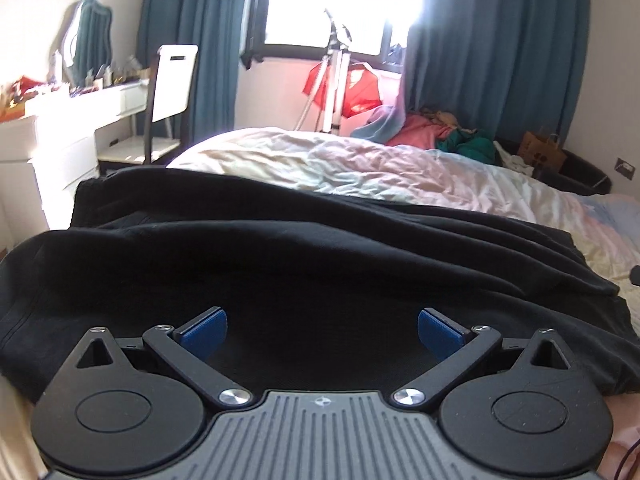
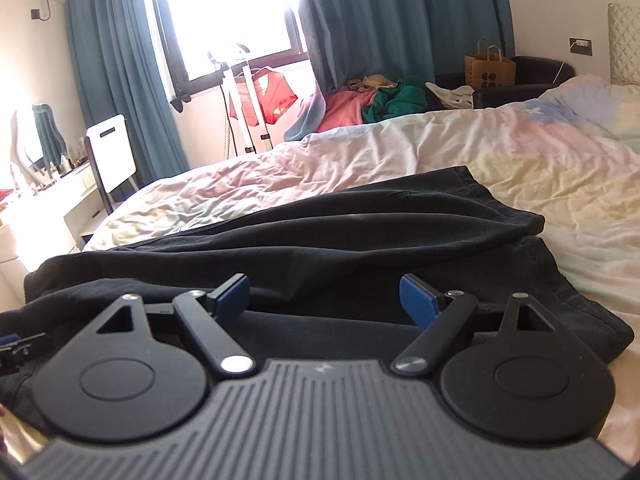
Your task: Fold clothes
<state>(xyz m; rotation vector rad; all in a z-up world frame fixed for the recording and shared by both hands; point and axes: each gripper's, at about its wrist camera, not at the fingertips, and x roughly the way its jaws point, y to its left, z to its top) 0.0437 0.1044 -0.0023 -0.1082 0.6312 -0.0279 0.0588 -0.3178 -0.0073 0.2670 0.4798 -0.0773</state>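
A black garment (image 1: pixel 320 248) is seen spread across the near part of a bed, on a crumpled pastel duvet (image 1: pixel 320 160). It lies in long soft folds running across both views, with a hemmed edge turned toward the far side in the right wrist view (image 2: pixel 472 188). Whether it is trousers or a top cannot be told.

The left gripper (image 1: pixel 322 330) is held above the garment with its jaws spread wide; the blue pads (image 1: pixel 204 330) stand well apart and nothing is pinched between them. Only dark cloth is seen beneath the gap; contact with it cannot be judged.

The right gripper (image 2: pixel 324 296) is likewise spread, its blue pads (image 2: pixel 418 300) apart over the garment, with nothing held between them. At the lower left edge of the right wrist view a small part of a blue and black fitting (image 2: pixel 12 346) is visible, partly cut off.

Beyond the bed, teal curtains (image 1: pixel 500 60) frame a bright window (image 1: pixel 340 0). A white tripod stand (image 1: pixel 334 76) with a red item behind it is noted near the window. A heap of pink, green and beige clothes (image 2: pixel 376 100) lies at the far side of the bed, with a brown paper bag (image 2: pixel 489 66) beside it. A white dressing bench (image 1: pixel 60 120) with a mirror (image 1: pixel 86 38) and a white-backed chair (image 1: pixel 172 80) stands to the left.
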